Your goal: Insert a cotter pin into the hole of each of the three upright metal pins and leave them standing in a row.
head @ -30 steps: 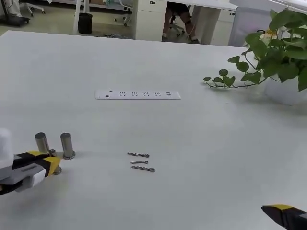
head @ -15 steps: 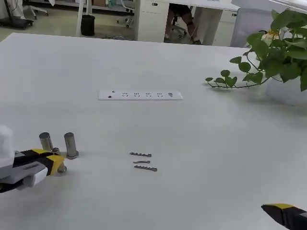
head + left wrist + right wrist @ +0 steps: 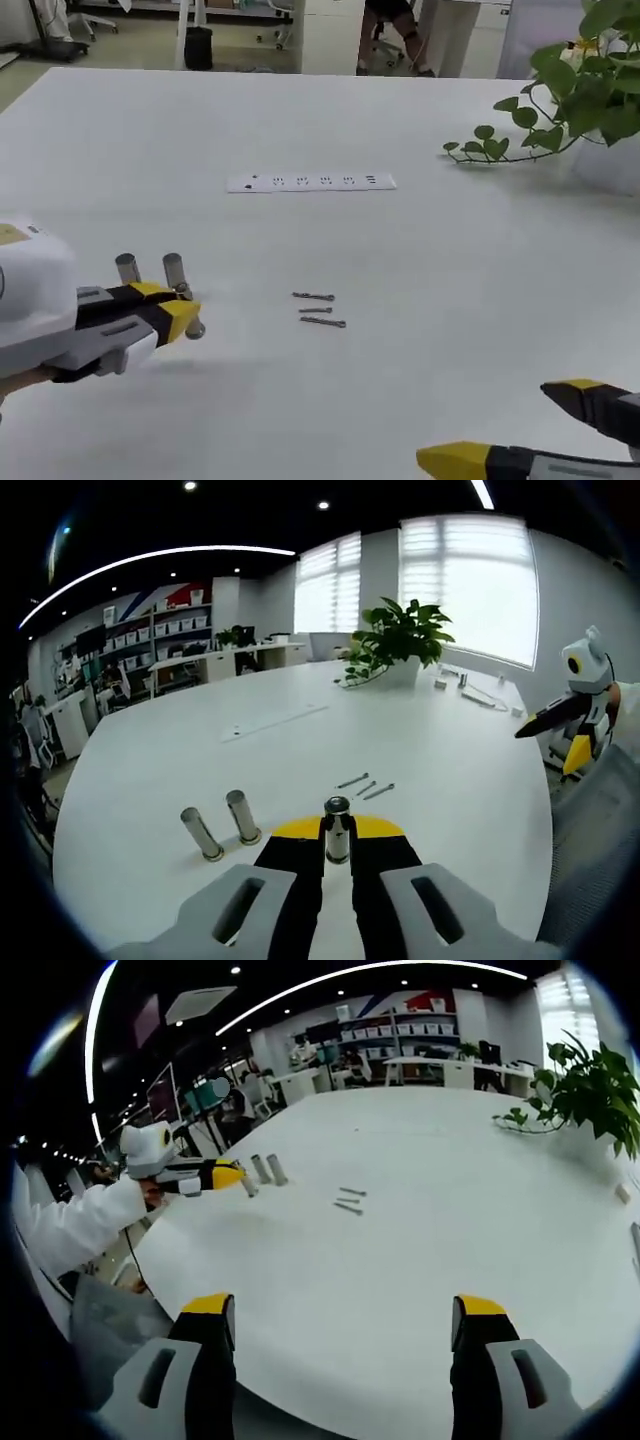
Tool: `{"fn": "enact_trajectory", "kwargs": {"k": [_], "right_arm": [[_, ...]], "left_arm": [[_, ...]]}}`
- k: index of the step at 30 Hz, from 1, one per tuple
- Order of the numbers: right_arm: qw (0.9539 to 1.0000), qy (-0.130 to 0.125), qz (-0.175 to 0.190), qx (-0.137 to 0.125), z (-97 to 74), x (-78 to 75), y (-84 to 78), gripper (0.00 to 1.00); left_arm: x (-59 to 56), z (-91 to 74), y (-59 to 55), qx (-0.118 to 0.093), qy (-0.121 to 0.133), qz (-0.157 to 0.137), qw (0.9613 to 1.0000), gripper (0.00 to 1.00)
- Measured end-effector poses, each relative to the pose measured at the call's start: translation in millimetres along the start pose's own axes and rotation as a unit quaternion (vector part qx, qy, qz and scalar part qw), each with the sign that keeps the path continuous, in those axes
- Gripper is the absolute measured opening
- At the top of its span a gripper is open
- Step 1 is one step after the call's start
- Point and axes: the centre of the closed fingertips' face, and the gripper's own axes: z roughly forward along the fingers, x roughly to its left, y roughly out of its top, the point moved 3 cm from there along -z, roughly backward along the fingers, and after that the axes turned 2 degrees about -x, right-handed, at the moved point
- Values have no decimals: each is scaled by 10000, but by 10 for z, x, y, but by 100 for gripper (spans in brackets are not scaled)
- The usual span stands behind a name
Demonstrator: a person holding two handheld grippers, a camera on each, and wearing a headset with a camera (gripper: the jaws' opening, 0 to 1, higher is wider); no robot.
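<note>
My left gripper is shut on one short steel pin, held upright between its yellow-tipped jaws; the pin's flanged base shows just past the tips. Two more steel pins stand upright side by side right behind it, also seen as a pair of pins. Three small cotter pins lie loose on the white table, to the right of the pins and apart from them; they appear as cotter pins too. My right gripper hovers open at the near right edge, empty.
A white power strip lies flat farther back on the table. A leafy potted plant stands at the far right corner. Beyond the table's far edge are desks, chairs and a seated person's legs.
The left gripper has carried its pin a little to the right, past the two standing pins. The right gripper has risen further into the head view. The camera has shifted.
</note>
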Motion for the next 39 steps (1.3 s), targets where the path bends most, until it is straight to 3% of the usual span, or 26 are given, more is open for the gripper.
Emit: {"fn": "enact_trajectory", "kwargs": {"k": [10, 14, 26, 39], "right_arm": [[9999, 114, -53, -66, -40, 93, -99, 87], [9998, 120, -92, -122, -50, 111, -99, 87], [9992, 192, -166, -316, -65, 169, -79, 86], [9992, 304, -174, -210, -41, 175, -122, 85]], "left_arm": [[-366, -93, 19, -140, -364, 171, 9991, 5], [-486, -73, -11, -59, -487, 289, 9984, 5], [-688, 111, -244, 289, -596, 332, 9972, 5], [-809, 220, -410, 537, -737, 410, 9950, 5]]}}
